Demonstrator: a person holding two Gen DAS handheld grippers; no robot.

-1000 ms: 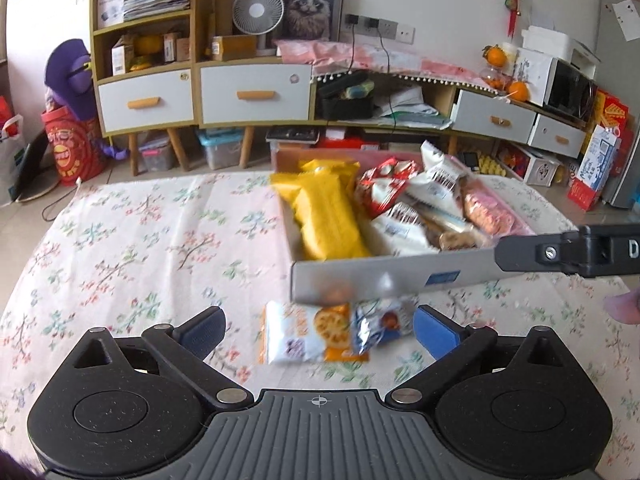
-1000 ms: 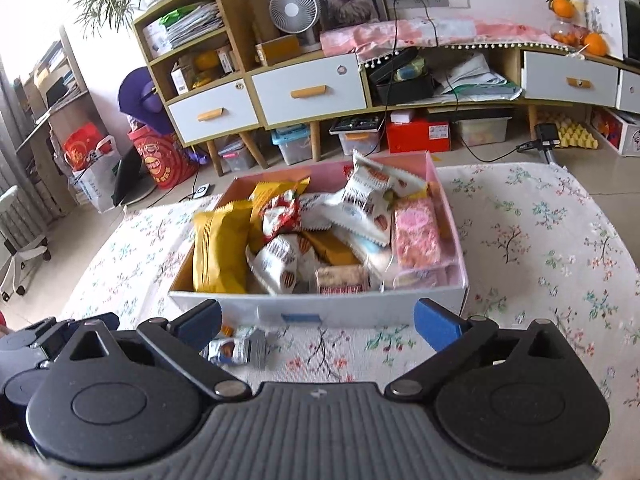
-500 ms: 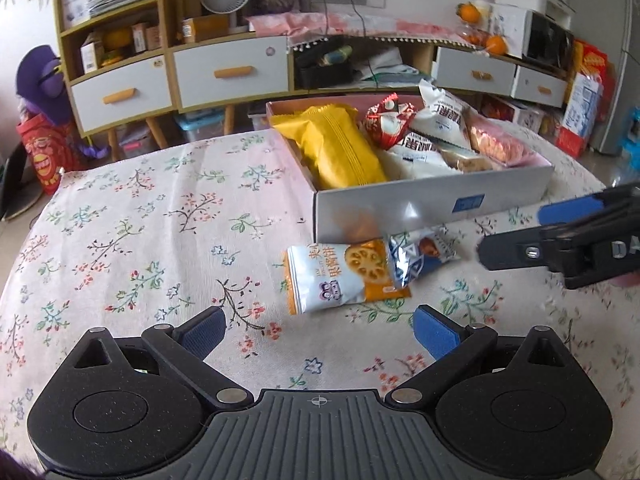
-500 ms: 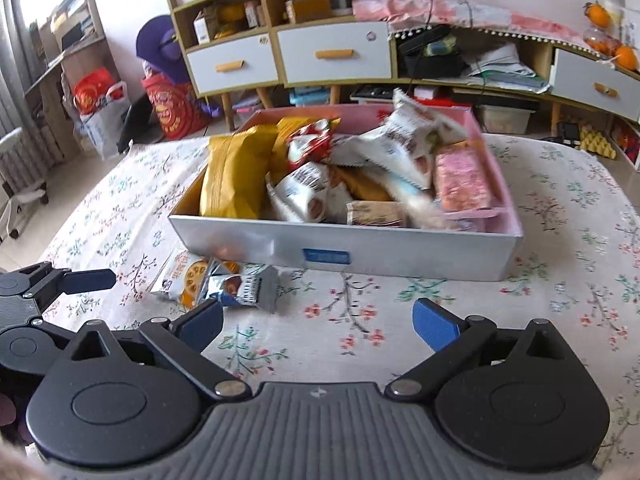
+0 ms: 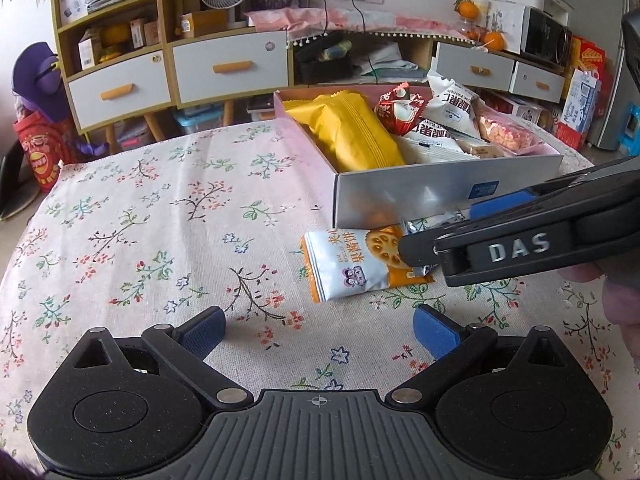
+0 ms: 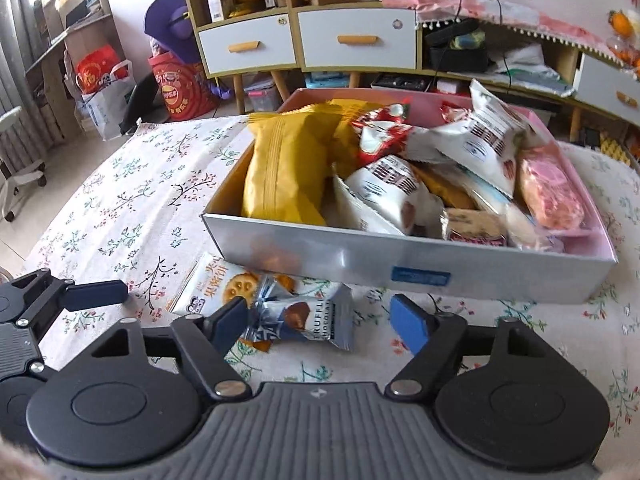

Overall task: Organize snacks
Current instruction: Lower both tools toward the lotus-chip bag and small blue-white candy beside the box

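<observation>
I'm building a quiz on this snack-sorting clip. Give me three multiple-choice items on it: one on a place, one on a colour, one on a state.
1. Where does the truffle chocolate packet lie?
A. inside the box
B. on the tablecloth in front of the box
C. on the floor

2. What colour is the big bag at the left end of the box?
A. yellow
B. green
C. black

3. How is the right claw?
A. shut on the packet
B. open around the packet
C. open above the box

Answers: 1 B, it lies partly on the biscuit packet outside the box wall. 2 A, the bag is yellow. 3 B, its fingers stand apart either side.
</observation>
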